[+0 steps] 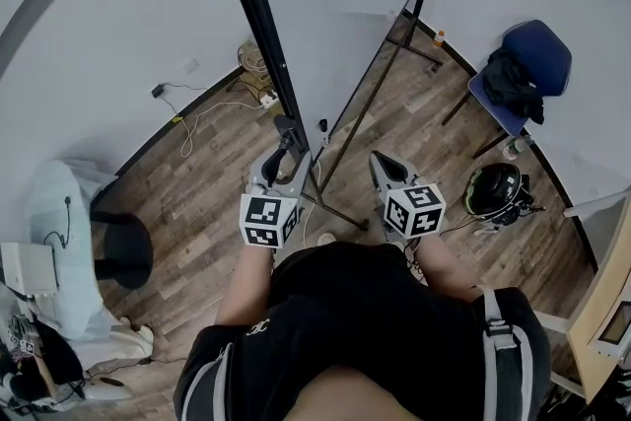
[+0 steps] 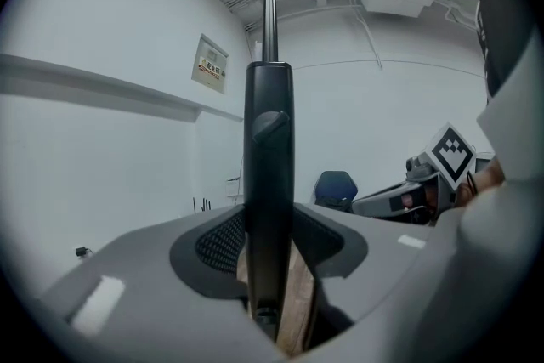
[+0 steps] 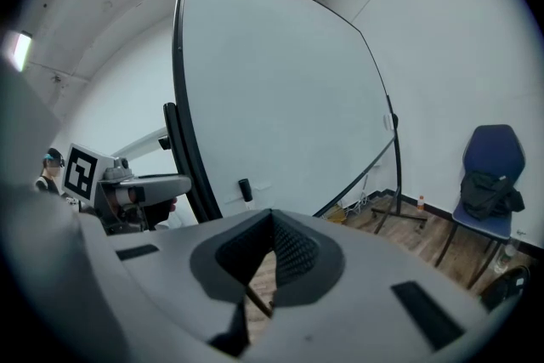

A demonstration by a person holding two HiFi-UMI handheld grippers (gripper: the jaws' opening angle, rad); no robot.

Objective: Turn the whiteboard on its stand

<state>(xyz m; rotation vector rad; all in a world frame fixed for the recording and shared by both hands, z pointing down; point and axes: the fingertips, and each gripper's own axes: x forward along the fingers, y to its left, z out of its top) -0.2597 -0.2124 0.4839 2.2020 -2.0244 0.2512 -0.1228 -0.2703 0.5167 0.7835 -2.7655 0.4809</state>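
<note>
You had your left gripper (image 1: 284,145) closed round the black upright (image 2: 270,149) at the whiteboard's (image 1: 340,15) near edge, and its pads looked to sit against both sides of the bar. Your right gripper (image 1: 386,171) hung just to the right of it, jaws together on nothing and short of the board. The whiteboard stood edge-on before you, running away to the far right. Its stand's foot (image 1: 335,212) lay on the floor between the two grippers.

To turn it well, you needed the left grip square on the bar, not biting at one corner, so the bar could not roll in the pads once you pushed. The right gripper was best opened and set on the frame as well, to share the load. A slow, level swing suited the job. The white cable (image 1: 194,121) on the left and the blue chair (image 1: 527,64) at the far right both looked near enough to foul.
</note>
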